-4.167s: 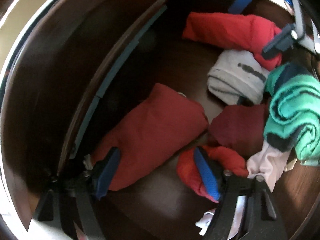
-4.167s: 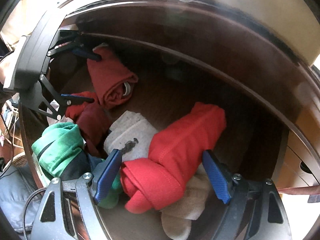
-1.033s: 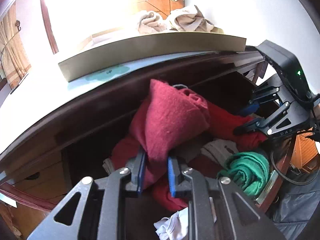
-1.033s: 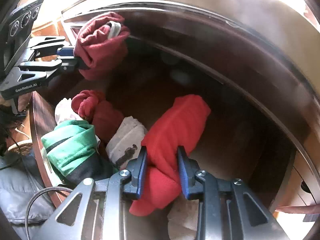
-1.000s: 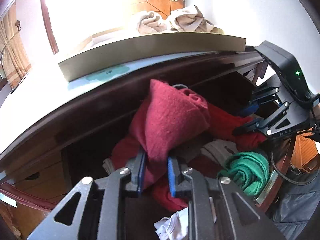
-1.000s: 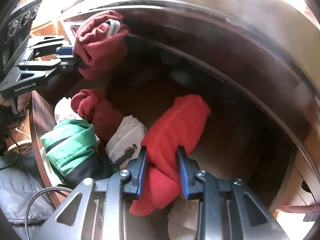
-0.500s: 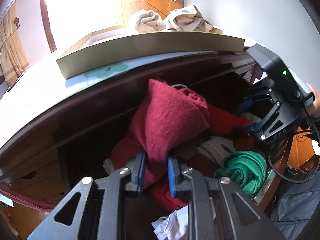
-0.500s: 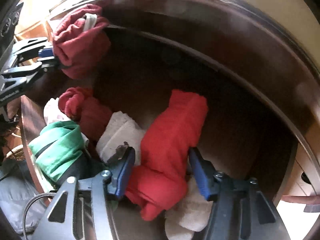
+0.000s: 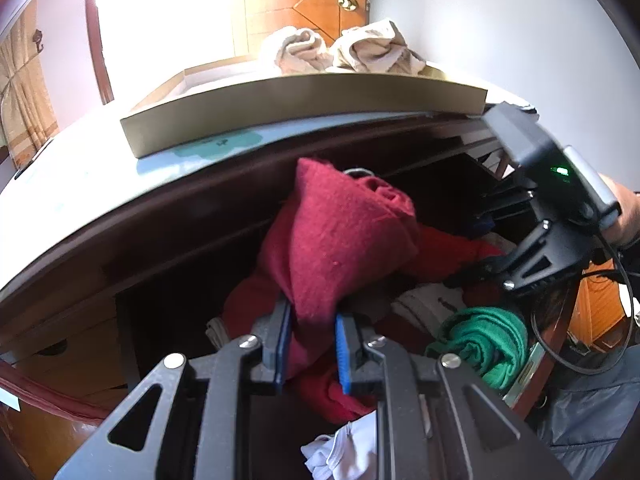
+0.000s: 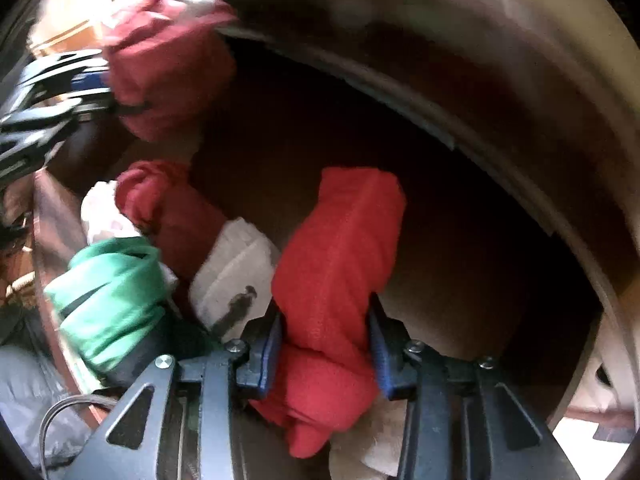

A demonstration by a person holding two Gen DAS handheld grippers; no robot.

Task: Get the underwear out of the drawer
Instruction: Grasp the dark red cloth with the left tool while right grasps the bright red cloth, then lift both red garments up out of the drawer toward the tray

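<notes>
My left gripper [image 9: 310,354] is shut on a dark red pair of underwear [image 9: 344,240] and holds it up above the open dark wooden drawer [image 10: 440,120]. The right wrist view shows that bundle [image 10: 168,64] at upper left, with the left gripper [image 10: 96,92] beside it. Down in the drawer, my right gripper [image 10: 324,344] straddles a bright red rolled pair of underwear [image 10: 340,248]. Its jaws are closing, and both blue pads touch the cloth. In the left wrist view the right gripper [image 9: 480,264] reaches in from the right.
A green roll [image 10: 112,288], a grey-white sock [image 10: 236,268], a dark red roll [image 10: 172,208] and white cloth [image 9: 344,452] also lie in the drawer. A cardboard tray [image 9: 304,100] with beige cloths [image 9: 372,50] stands on the dresser top. A person's hand [image 9: 624,220] holds the right gripper.
The right gripper let its jaws spread off the bright red roll, shifted along it, and now closes on it again. The left gripper keeps the dark red underwear aloft, unmoved.
</notes>
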